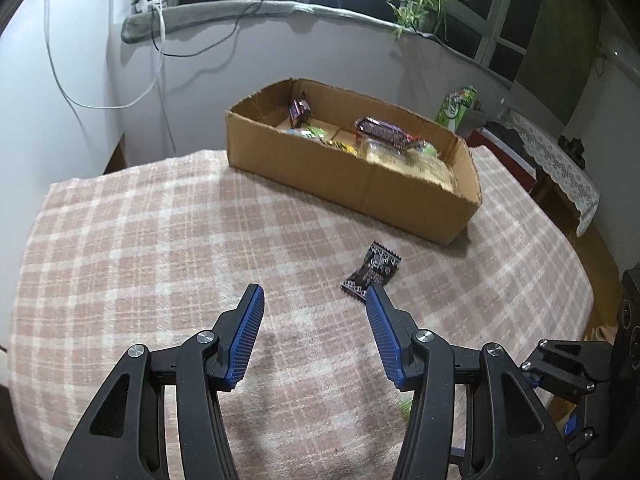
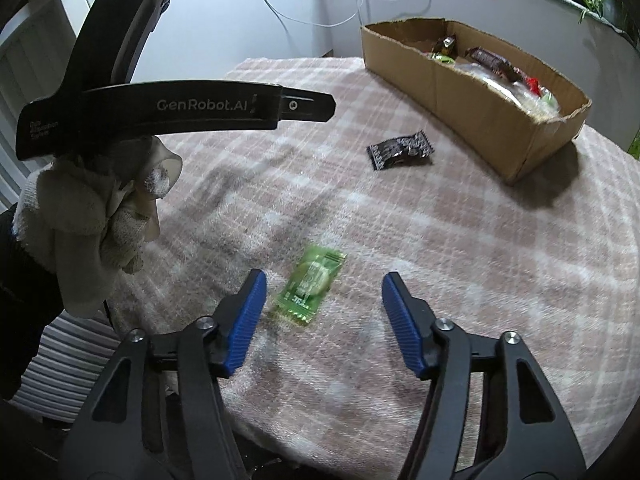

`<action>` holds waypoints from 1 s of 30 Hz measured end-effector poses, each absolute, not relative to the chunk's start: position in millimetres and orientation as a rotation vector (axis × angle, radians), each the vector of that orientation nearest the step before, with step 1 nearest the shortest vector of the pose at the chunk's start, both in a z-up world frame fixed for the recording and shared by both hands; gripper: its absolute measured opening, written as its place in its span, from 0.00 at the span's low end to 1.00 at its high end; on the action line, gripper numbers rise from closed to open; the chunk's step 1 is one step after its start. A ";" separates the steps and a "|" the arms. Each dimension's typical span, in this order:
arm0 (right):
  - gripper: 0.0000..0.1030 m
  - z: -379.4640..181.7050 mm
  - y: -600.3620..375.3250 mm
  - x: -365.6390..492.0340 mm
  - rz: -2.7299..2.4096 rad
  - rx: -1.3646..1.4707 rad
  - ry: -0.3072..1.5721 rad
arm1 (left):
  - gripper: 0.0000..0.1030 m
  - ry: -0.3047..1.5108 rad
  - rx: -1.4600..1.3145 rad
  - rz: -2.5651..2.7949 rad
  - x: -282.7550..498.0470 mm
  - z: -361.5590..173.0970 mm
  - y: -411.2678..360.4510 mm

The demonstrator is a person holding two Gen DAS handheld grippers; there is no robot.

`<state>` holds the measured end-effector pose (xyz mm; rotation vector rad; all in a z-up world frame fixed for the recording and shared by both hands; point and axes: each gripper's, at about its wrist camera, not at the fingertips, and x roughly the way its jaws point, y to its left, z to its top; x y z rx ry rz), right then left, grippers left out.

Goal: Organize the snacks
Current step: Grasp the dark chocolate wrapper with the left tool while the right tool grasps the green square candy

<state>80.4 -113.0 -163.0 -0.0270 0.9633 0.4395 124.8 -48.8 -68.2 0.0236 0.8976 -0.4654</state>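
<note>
Both claws gape empty; green packet (image 2: 310, 285), black packet (image 1: 371, 271) before cardboard box (image 1: 344, 176).

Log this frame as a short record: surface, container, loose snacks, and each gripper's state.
surface: table under a pink plaid cloth
container: open cardboard box at the far side, several wrapped snacks inside
loose snacks: black wrapper near the box; green wrapper nearer the front edge
left gripper: open, empty, black wrapper just beyond its right fingertip
right gripper: open, green wrapper between its fingertips, not pinched
</note>
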 end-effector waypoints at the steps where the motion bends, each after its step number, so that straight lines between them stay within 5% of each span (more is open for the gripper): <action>1: 0.54 -164.7 -111.8 81.0 0.444 -0.021 0.970 | 0.47 0.905 0.024 -0.472 125.9 -70.3 -49.7; 12: 0.44 -173.0 -91.6 80.6 0.433 -0.071 0.975 | 0.43 0.950 0.065 -0.524 136.8 -84.4 -67.6; 20: 0.26 -173.8 -85.8 79.8 0.393 -0.177 0.955 | 0.43 0.960 0.152 -0.558 144.5 -89.7 -91.5; 28: 0.25 -173.6 -96.6 81.4 0.403 -0.167 0.954 | 0.43 0.966 0.234 -0.595 151.4 -98.0 -112.5; 30: 0.25 -173.5 -98.1 80.8 0.405 -0.169 0.953 | 0.37 0.968 0.251 -0.601 152.8 -100.0 -116.7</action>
